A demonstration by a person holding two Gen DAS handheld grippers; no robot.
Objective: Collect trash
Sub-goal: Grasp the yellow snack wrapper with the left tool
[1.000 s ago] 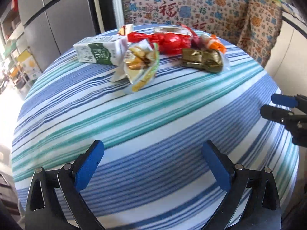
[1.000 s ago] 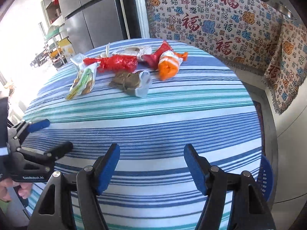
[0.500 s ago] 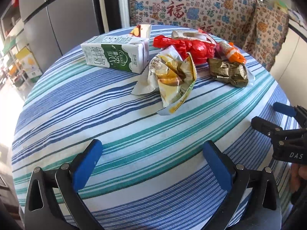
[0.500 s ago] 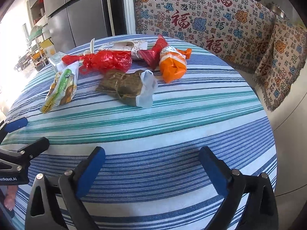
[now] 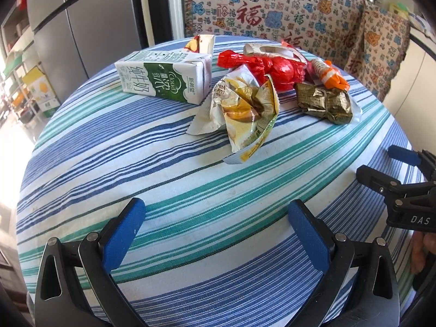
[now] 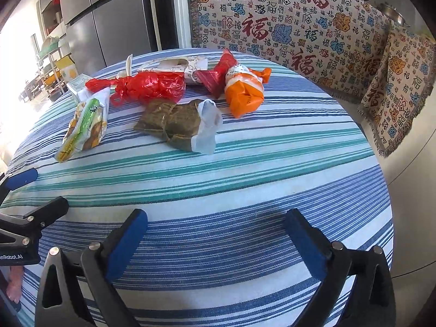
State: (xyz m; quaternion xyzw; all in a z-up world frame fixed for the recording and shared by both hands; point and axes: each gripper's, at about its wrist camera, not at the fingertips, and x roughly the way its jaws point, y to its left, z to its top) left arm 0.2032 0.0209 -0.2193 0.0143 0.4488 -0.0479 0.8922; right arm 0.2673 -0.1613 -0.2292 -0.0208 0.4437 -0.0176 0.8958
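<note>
Trash lies in a cluster at the far side of the round striped table (image 5: 163, 177). It includes a green-and-white milk carton (image 5: 163, 77), a crumpled yellow snack bag (image 5: 245, 109), a knotted red plastic bag (image 5: 272, 68), a brown-green foil packet (image 5: 324, 103) and an orange wrapper (image 5: 329, 75). My left gripper (image 5: 215, 209) is open and empty over the near stripes, short of the snack bag. My right gripper (image 6: 216, 218) is open wide with nothing between its pads. The foil packet (image 6: 169, 121) and the orange wrapper (image 6: 245, 95) lie well ahead of it.
A white cardboard box (image 6: 177, 65) and a dark red wrapper (image 6: 218, 73) lie behind the pile. A patterned cloth (image 6: 272, 27) covers seating beyond the table. A grey fridge (image 5: 81, 27) stands at the far left. Each gripper shows at the edge of the other's view.
Both grippers came forward over the table toward the trash, which now looks larger and nearer. The right gripper's jaws spread wider. Over the last half second nothing has moved.
</note>
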